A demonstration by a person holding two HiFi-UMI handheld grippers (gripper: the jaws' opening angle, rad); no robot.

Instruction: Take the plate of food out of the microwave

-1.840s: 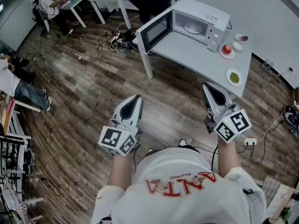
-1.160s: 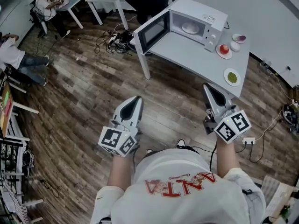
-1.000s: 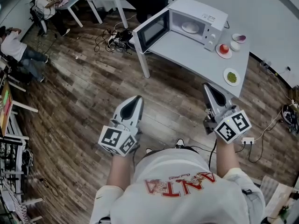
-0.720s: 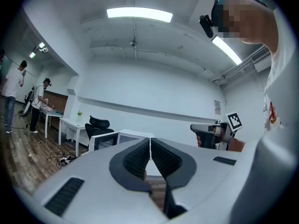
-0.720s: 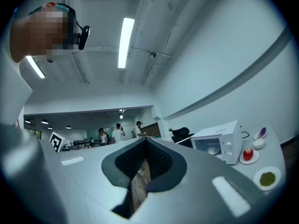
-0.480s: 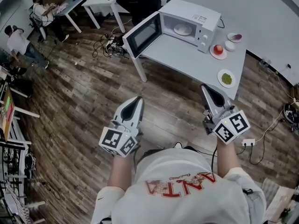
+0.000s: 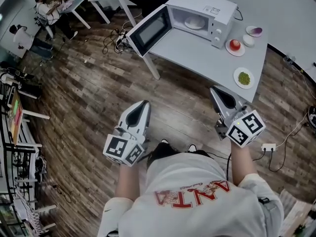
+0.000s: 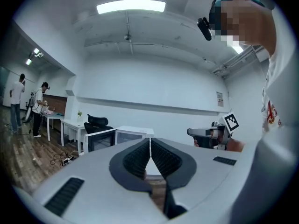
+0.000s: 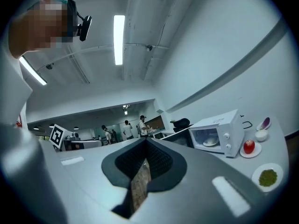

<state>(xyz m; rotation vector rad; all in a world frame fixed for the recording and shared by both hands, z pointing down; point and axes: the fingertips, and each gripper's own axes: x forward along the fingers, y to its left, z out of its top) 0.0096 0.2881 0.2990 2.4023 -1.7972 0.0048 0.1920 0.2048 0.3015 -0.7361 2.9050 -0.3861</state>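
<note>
Two closed, empty tools, left claw (image 7: 144, 103) and right claw (image 7: 213, 89), stand well short of the microwave (image 7: 202, 1); shirt (image 7: 197, 174) print: ANTA.

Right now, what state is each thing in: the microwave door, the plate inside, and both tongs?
Microwave door: open, swung out to the side.
Plate: sitting inside the microwave, not yet taken out.
Left tongs: shut, nothing between them.
Right tongs: shut, nothing between them.

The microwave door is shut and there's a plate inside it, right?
Not quite. The microwave door is swung open, not shut; the head view shows it. The plate is inside the microwave, as you said.
</note>
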